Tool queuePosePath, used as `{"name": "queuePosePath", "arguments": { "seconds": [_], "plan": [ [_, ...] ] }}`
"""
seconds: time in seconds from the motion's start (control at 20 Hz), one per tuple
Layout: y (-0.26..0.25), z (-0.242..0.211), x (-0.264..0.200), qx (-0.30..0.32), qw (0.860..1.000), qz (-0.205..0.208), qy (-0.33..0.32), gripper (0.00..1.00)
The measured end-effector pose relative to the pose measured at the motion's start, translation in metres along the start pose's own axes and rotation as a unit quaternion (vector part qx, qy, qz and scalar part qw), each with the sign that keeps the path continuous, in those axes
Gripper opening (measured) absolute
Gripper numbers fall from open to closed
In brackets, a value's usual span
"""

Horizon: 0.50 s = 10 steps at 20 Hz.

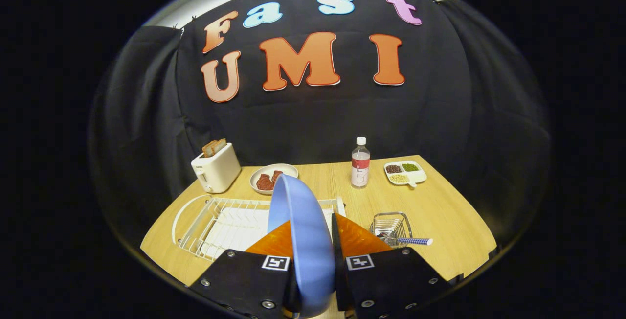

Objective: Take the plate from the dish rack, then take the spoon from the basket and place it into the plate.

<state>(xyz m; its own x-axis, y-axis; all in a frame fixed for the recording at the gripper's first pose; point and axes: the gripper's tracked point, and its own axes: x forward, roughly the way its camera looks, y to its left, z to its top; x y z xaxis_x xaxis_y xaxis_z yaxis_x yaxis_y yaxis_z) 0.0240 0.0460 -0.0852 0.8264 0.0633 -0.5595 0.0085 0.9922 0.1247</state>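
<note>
A blue plate (305,231) stands on edge between my fingers, and my gripper (313,253) is shut on its rim. It hangs above the right end of the white wire dish rack (220,226), clear of the slots. Just right of the fingers sits a small wire basket (391,226) on the wooden table (440,211). A spoon with a blue patterned handle (413,241) lies in it, handle sticking out to the right.
Along the table's back edge stand a white toaster (215,168) with bread, a plate of red food (272,178), a water bottle (360,163) and a divided tray of beans (405,172). Bare wood lies right of the basket.
</note>
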Motion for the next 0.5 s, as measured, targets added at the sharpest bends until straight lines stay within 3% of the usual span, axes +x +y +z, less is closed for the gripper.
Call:
{"name": "queuePosePath", "arguments": {
  "seconds": [0.5],
  "plan": [
    [-0.022,-0.098,-0.046,0.060,0.997,0.031,0.047,0.28]
  ]
}}
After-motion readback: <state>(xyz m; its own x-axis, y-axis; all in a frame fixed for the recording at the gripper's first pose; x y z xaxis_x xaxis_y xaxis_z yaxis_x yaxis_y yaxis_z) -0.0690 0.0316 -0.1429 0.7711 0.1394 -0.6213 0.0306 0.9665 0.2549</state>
